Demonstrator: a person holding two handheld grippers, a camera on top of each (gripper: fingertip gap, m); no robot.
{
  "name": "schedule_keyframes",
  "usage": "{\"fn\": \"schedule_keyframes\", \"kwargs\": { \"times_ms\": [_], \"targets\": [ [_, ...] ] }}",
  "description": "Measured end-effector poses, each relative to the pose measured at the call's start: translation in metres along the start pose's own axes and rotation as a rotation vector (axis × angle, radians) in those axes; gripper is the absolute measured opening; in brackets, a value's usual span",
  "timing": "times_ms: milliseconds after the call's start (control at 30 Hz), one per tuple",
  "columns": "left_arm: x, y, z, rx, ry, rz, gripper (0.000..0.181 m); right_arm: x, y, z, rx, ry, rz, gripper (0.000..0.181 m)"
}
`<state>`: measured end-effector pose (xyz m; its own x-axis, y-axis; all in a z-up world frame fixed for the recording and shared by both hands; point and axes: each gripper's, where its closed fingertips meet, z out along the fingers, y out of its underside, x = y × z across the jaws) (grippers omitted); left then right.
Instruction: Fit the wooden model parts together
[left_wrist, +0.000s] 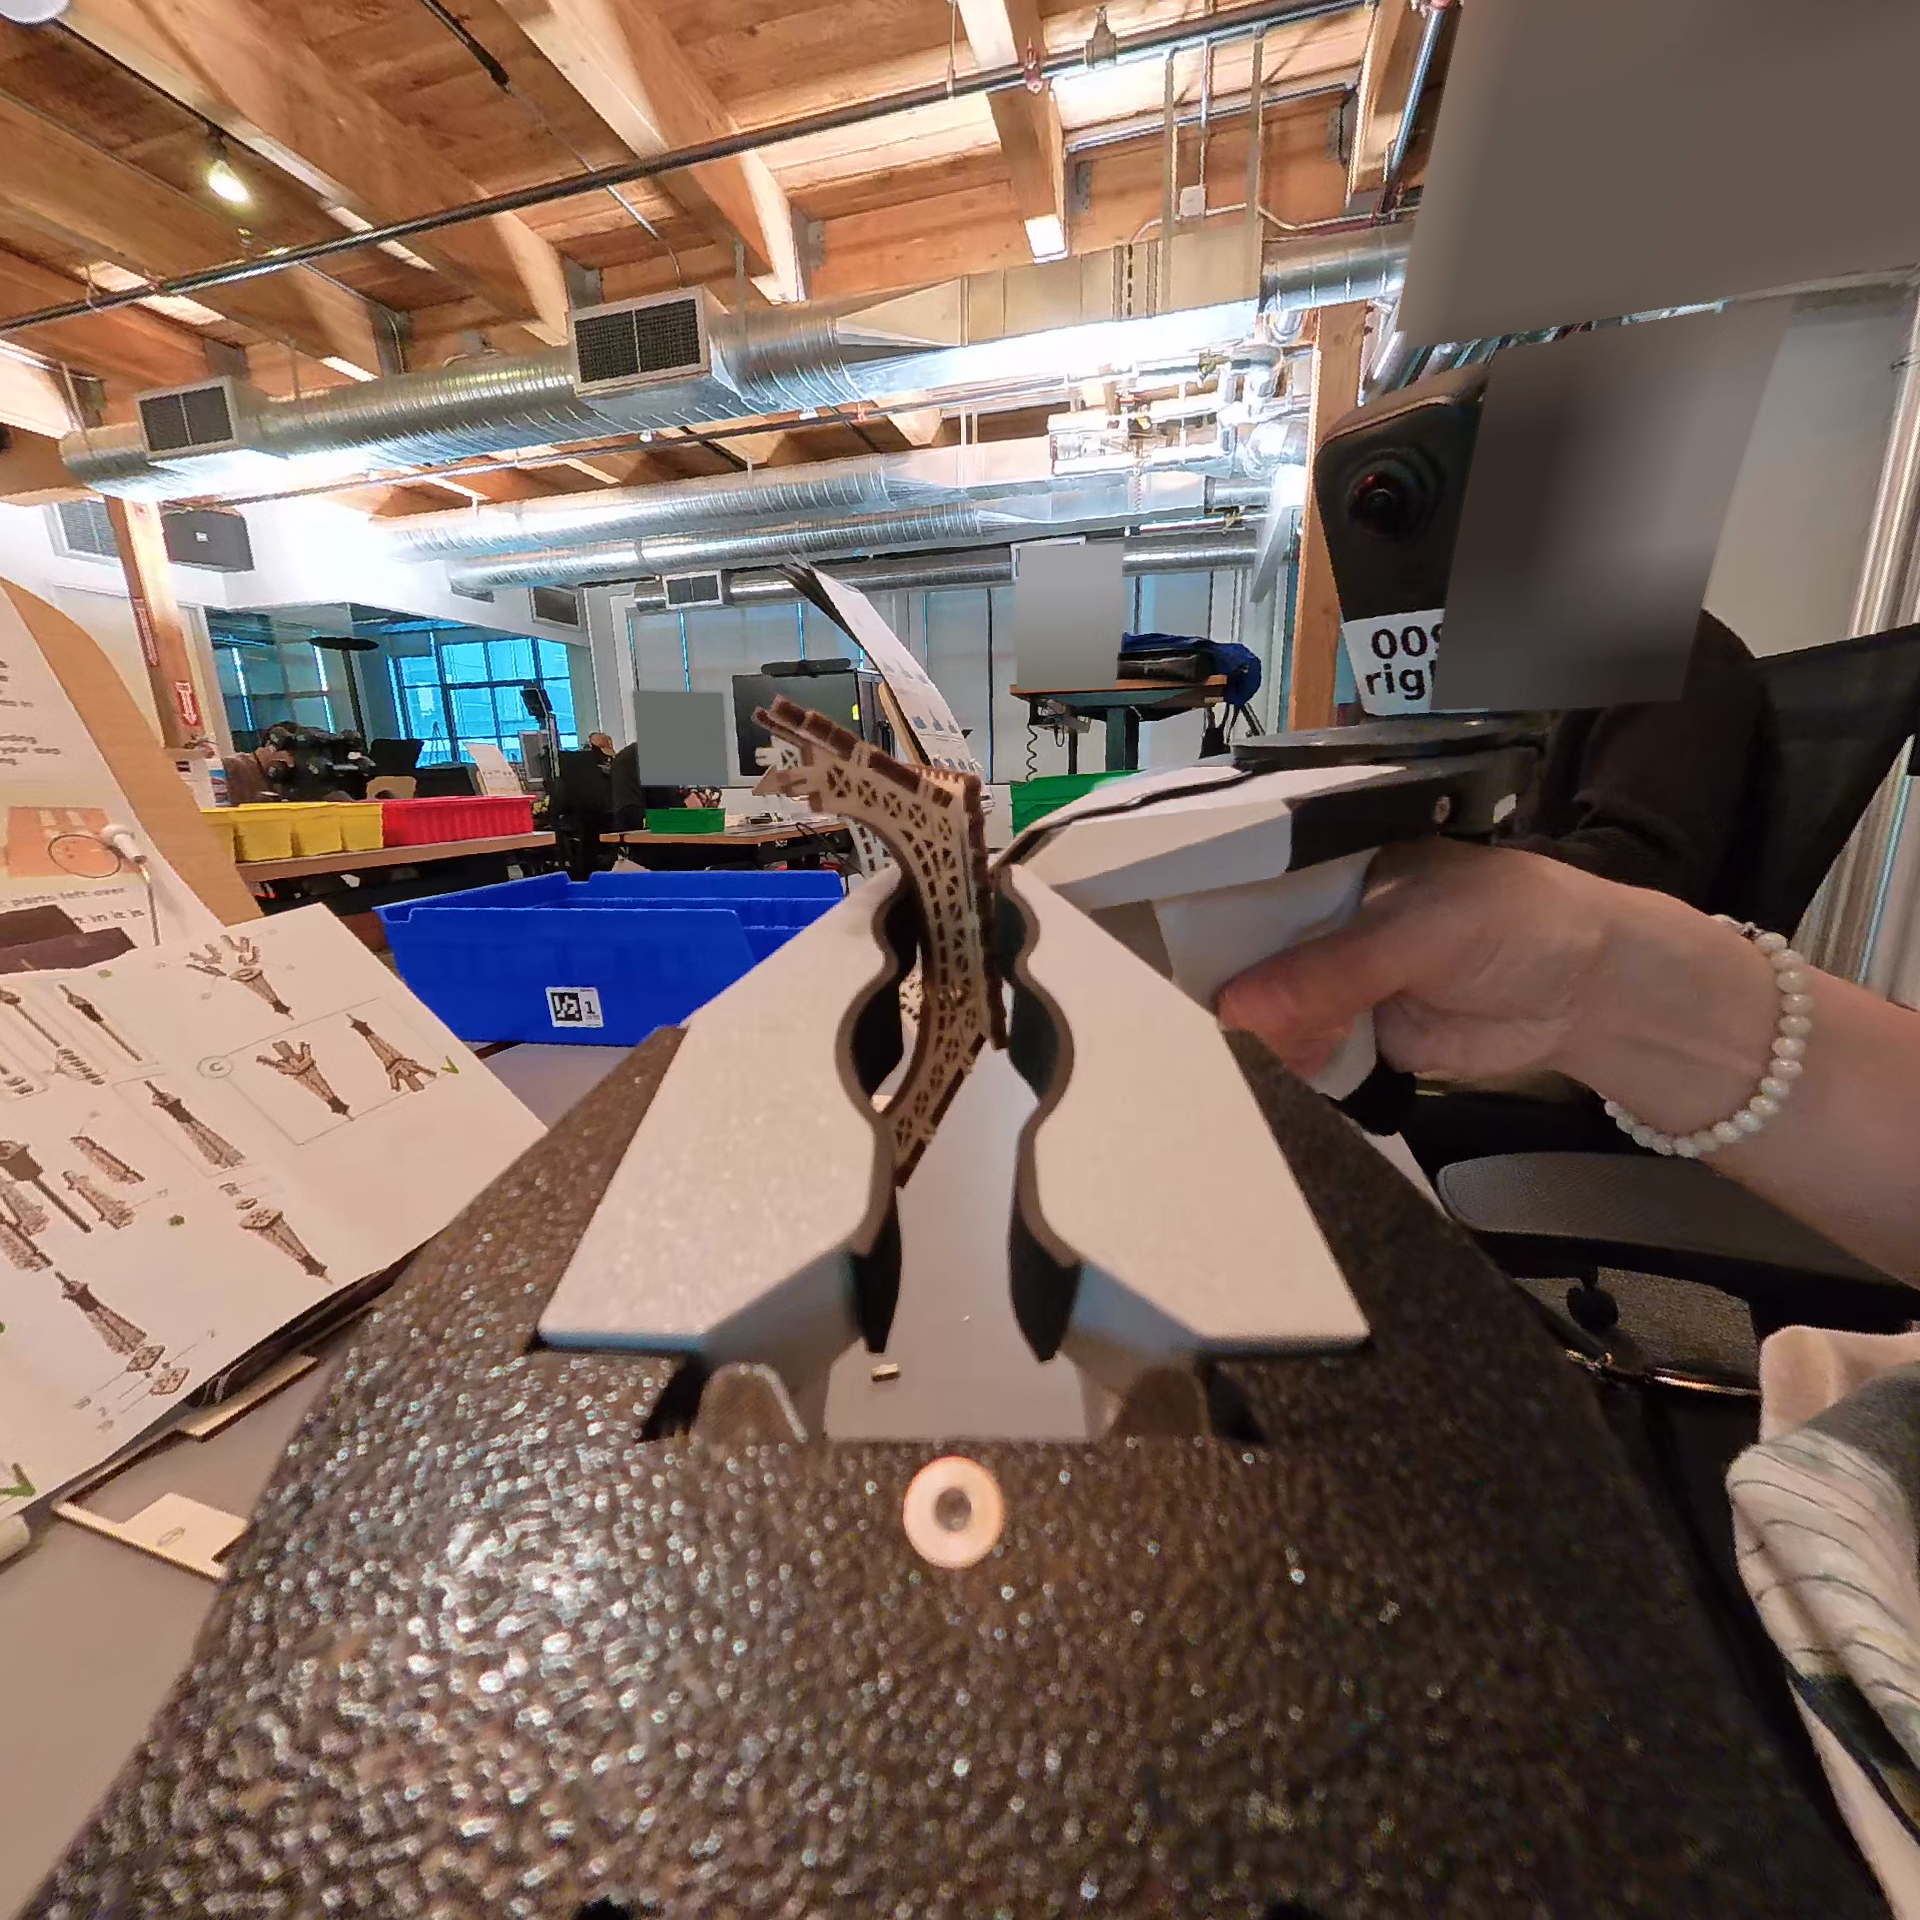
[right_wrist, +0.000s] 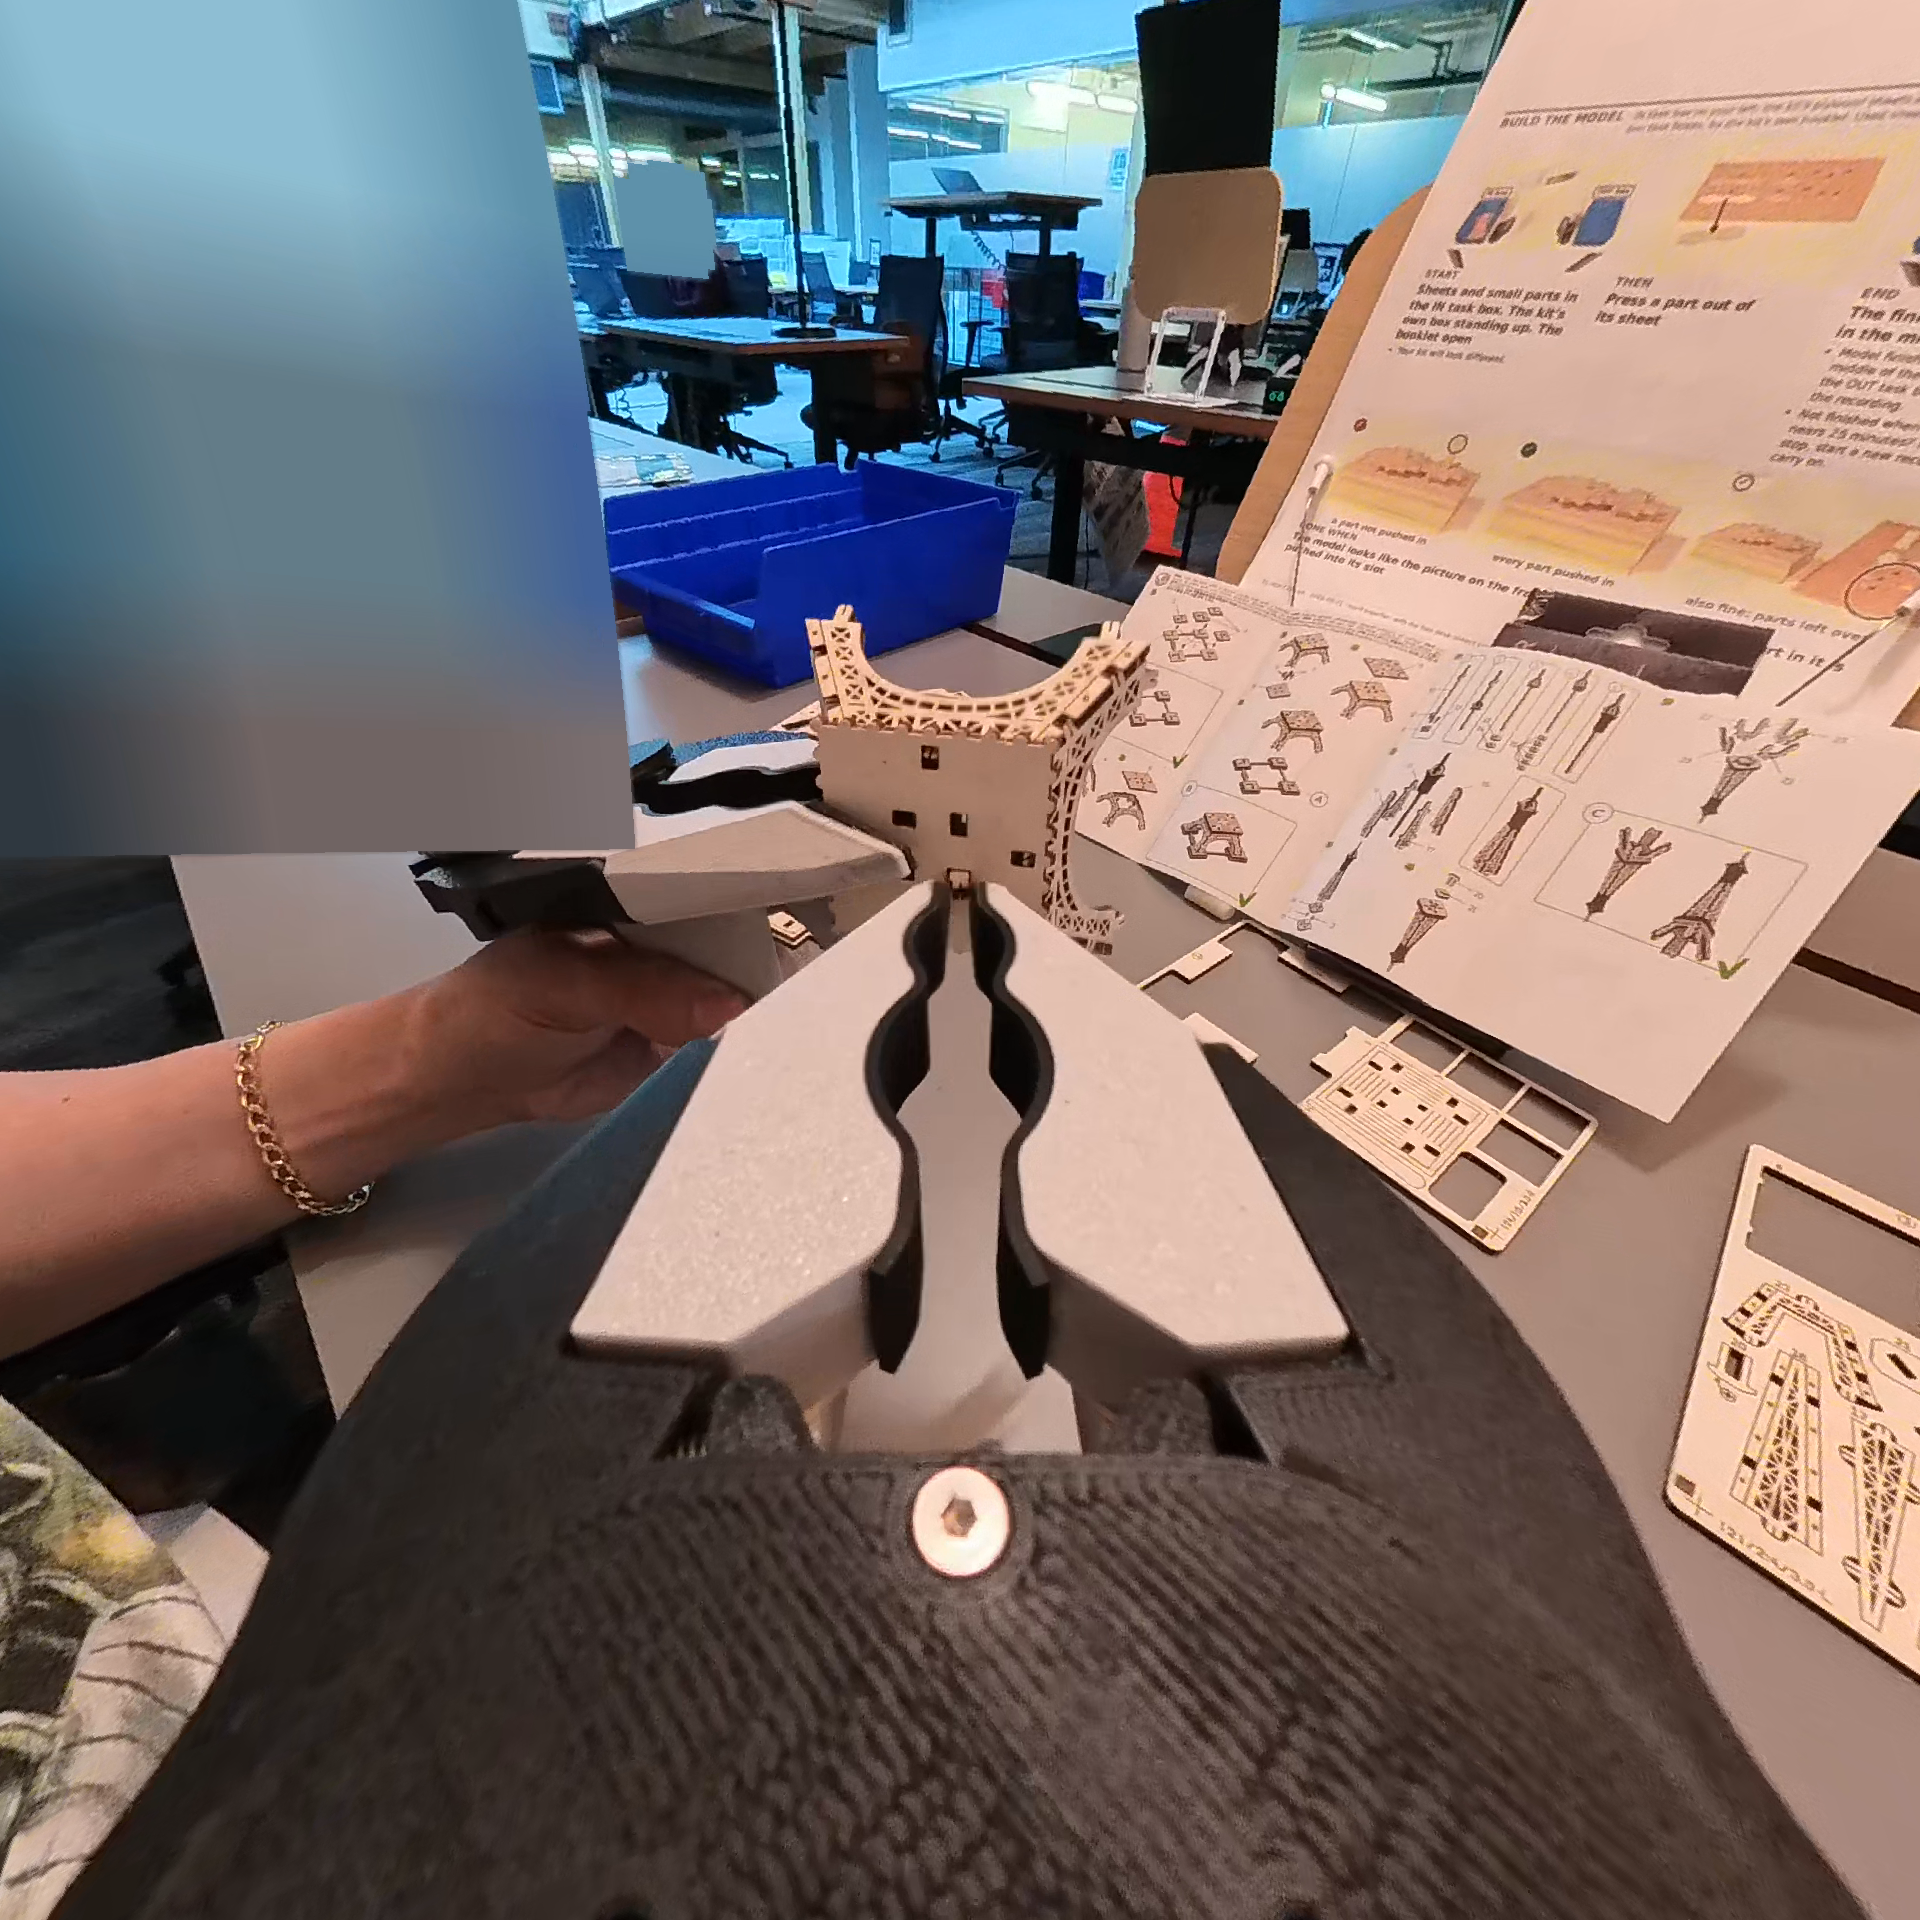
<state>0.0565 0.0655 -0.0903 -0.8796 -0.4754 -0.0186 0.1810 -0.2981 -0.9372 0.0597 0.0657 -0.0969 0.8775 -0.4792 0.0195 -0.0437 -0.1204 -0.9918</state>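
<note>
The wooden model (right_wrist: 935, 774) is a tower base: a square plate with slots and curved lattice legs. My left gripper (left_wrist: 961, 904) is shut on one lattice leg of the model (left_wrist: 940, 862) and holds it up above the table. In the right wrist view the left gripper (right_wrist: 831, 842) reaches in from the left. My right gripper (right_wrist: 961, 899) is shut on a small wooden part (right_wrist: 958, 883) at the plate's lower edge. In the left wrist view the right gripper (left_wrist: 1143, 842) comes in from the right, its tip against the model.
A blue bin (right_wrist: 810, 561) stands behind the model, also in the left wrist view (left_wrist: 623, 956). An open instruction booklet (right_wrist: 1455, 821) leans under an upright instruction sheet (right_wrist: 1683, 312). Two punched wooden part sheets (right_wrist: 1444, 1132) (right_wrist: 1808, 1392) lie on the grey table (right_wrist: 1662, 1174). The tips of both grippers are at nearly the same place.
</note>
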Motion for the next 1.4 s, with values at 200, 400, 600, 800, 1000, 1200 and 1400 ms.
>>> {"fn": "schedule_keyframes", "kwargs": {
  "times_ms": [200,400,600,800,1000,1200,1400],
  "targets": [
    [-0.0010,0.0000,0.0000,-0.001,-0.012,0.009,0.011,0.0010,-0.0008,0.0011,0.011,0.013,-0.015,0.000],
    [-0.0028,-0.0004,-0.0003,0.000,-0.026,0.019,0.011,0.0011,0.0026,0.0026,-0.002,0.012,-0.006,0.000],
    [-0.0019,-0.0011,-0.0003,-0.001,-0.021,0.021,0.011,0.0002,0.0001,0.0022,0.003,0.012,-0.005,0.004],
    [-0.0006,-0.0002,0.0002,-0.009,-0.020,0.036,0.011,-0.0007,0.0002,0.0032,0.002,0.019,-0.017,0.001],
    [-0.0014,0.0014,0.0009,-0.013,-0.036,0.039,0.011,0.0007,0.0016,0.0032,0.019,0.048,-0.031,0.001],
    [-0.0016,0.0057,0.0006,-0.042,-0.038,0.050,0.011,0.0016,0.0060,0.0039,0.016,0.039,0.002,0.001],
    [-0.0022,0.0070,0.0002,-0.055,-0.041,0.049,0.011,0.0020,0.0071,0.0046,0.034,0.035,0.027,0.001]
  ]
}}
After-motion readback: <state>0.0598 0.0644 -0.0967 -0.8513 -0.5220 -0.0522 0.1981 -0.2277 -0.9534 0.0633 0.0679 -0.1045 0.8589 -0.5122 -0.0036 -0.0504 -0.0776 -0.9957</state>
